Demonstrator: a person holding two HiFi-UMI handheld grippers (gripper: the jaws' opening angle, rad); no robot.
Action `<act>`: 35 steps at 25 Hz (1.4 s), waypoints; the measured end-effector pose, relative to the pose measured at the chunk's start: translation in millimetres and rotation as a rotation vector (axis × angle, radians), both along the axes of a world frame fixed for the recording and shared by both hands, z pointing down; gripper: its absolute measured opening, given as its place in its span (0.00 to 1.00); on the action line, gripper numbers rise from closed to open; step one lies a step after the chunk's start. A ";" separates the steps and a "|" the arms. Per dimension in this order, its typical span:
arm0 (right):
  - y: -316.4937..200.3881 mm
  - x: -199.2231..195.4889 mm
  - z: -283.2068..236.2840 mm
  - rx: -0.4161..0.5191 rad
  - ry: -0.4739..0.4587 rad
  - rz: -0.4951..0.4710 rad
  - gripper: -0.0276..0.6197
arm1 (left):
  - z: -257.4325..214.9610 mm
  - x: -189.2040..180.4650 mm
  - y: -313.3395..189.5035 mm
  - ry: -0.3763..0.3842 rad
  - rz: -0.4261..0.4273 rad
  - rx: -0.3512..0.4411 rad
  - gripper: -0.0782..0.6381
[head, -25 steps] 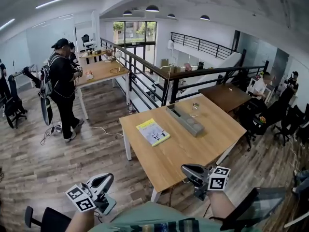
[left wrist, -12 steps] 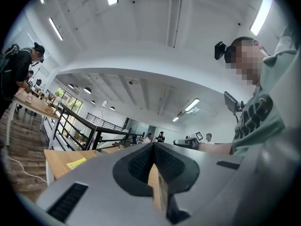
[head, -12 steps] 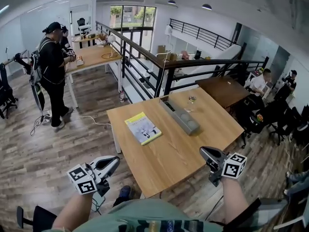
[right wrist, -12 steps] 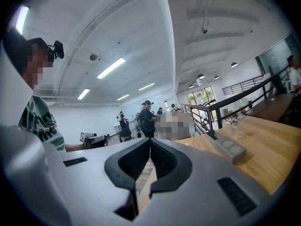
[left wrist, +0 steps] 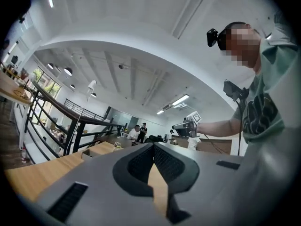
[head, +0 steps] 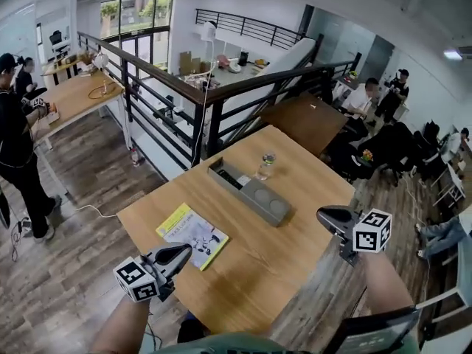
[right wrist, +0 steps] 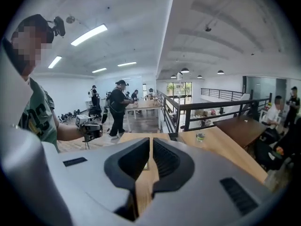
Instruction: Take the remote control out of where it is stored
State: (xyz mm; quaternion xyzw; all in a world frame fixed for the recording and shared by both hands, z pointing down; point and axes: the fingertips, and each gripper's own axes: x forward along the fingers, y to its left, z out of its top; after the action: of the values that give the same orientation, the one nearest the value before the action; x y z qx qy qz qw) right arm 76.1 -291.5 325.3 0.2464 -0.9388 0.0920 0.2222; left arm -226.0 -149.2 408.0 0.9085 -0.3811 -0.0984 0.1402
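At the table edge, left gripper and right gripper are held closed, empty; the glass beside the grey tray could be toppled by a hasty reach.

The person with the head camera is stepping closer to the tabletop, so it is filling more of the head view, and the long grey tray on it is appearing nearer. The left hand-held gripper is now reaching over the near edge, just beside the yellow booklet, while the right hand-held gripper is coming over the right edge. The person in black is sliding out to the left border.
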 end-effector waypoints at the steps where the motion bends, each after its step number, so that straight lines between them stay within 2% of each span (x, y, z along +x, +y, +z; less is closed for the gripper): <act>1: -17.7 -9.3 -1.2 0.000 0.027 0.009 0.05 | 4.2 -3.0 -23.4 0.003 0.027 0.001 0.12; 7: -119.8 -82.3 30.3 -0.030 0.176 -0.006 0.05 | 39.6 -22.2 -116.8 0.028 0.119 -0.010 0.12; 14: -207.5 -166.2 121.0 -0.117 0.333 -0.081 0.06 | 83.7 -71.5 -178.1 0.027 0.091 -0.053 0.12; 17: -238.7 -192.6 162.1 -0.155 0.387 -0.116 0.12 | 97.5 -89.1 -198.9 -0.010 0.078 -0.045 0.12; 22: -294.9 -218.9 235.5 -0.206 0.468 -0.121 0.18 | 124.1 -109.8 -236.9 -0.045 0.054 -0.028 0.12; 27: -321.6 -235.6 308.9 -0.280 0.557 -0.149 0.20 | 165.9 -116.9 -262.4 -0.092 0.039 -0.037 0.12; 32: -333.0 -242.1 360.0 -0.344 0.634 -0.167 0.28 | 197.5 -124.9 -277.8 -0.076 0.001 -0.087 0.12; 35: -340.7 -242.4 382.6 -0.368 0.668 -0.170 0.32 | 201.9 -132.9 -289.5 -0.071 -0.031 -0.058 0.12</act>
State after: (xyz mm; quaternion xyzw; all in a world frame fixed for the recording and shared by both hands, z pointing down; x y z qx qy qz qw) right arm -166.3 -632.2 707.9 0.1403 -0.7995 0.1550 0.5631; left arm -358.9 -438.6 609.9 0.9011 -0.4023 -0.0574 0.1514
